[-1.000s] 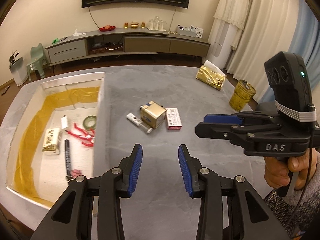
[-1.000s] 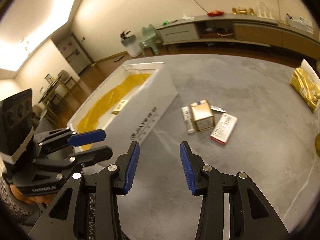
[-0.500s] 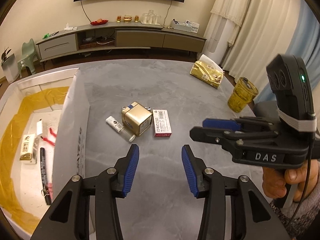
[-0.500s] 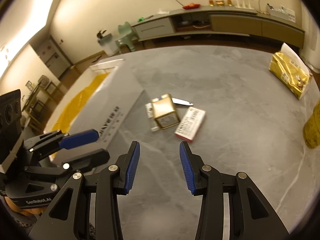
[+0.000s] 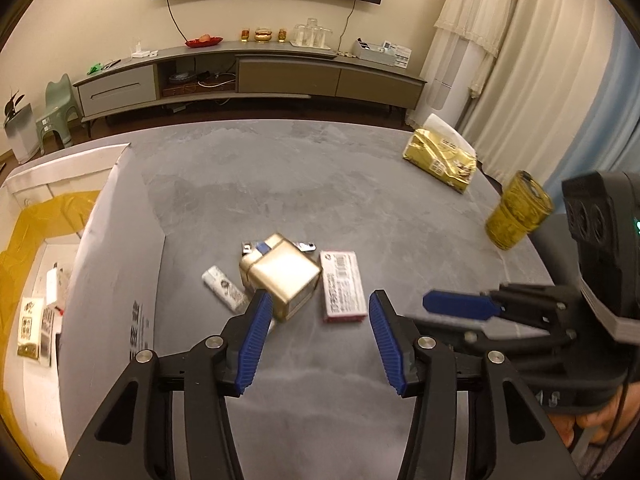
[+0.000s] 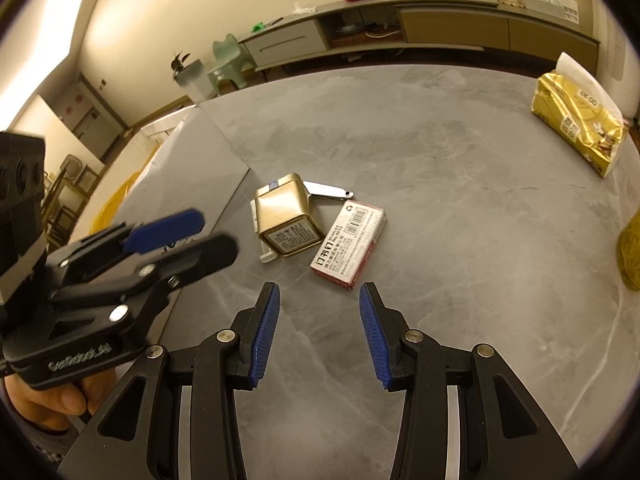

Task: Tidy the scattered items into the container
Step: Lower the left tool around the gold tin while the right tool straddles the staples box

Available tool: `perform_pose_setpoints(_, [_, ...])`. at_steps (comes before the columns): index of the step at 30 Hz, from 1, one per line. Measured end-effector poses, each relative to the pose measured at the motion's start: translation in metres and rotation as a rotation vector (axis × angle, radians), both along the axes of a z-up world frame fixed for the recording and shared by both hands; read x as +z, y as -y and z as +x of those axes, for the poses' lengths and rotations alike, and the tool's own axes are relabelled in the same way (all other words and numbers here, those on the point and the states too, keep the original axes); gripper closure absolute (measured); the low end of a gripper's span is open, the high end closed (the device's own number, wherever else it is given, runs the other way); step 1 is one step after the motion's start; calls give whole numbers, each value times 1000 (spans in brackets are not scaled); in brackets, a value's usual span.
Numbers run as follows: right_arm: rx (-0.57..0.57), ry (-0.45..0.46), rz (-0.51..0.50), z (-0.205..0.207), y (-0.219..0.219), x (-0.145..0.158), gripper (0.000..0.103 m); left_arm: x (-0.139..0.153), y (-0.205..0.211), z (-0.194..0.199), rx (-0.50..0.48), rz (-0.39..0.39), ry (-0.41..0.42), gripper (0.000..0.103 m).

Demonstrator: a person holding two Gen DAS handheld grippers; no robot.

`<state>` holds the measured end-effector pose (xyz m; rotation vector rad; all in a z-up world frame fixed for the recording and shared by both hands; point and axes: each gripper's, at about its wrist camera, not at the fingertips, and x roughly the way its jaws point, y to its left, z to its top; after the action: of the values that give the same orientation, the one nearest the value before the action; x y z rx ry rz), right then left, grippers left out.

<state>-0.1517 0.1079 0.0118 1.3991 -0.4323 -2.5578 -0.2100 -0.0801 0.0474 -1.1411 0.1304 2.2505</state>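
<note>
While your left gripper (image 5: pixel 316 340) and right gripper (image 6: pixel 318 332) both hang released above the grey table (image 5: pixel 320 200), the gold tin (image 5: pixel 280 280) lies just ahead, touching the staple box (image 5: pixel 344 286) and a white tube (image 5: pixel 224 290). Your white container (image 5: pixel 116 264), yellow-lined, sits to the left. Only your left view shows its contents: small packets (image 5: pixel 34 330). Only your right view shows the metal clip (image 6: pixel 328 191) behind the tin. Farther off lies a gold tissue pack (image 6: pixel 576 120).
</note>
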Motion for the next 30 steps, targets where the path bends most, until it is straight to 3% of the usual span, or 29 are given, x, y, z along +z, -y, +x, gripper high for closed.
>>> perform_pose_setpoints(14, [32,-35,113,-30,24,-27,52,-16,-6,-47,52,75,40,50])
perform_pose_setpoints(23, [16,-31,179,-46,22,-47,52,-37,-10,-65,73,76,66,48])
perform_pose_setpoints(30, [-23,-22,184,-49,9,-44,52,-45,-10,-64,65,53,72,48])
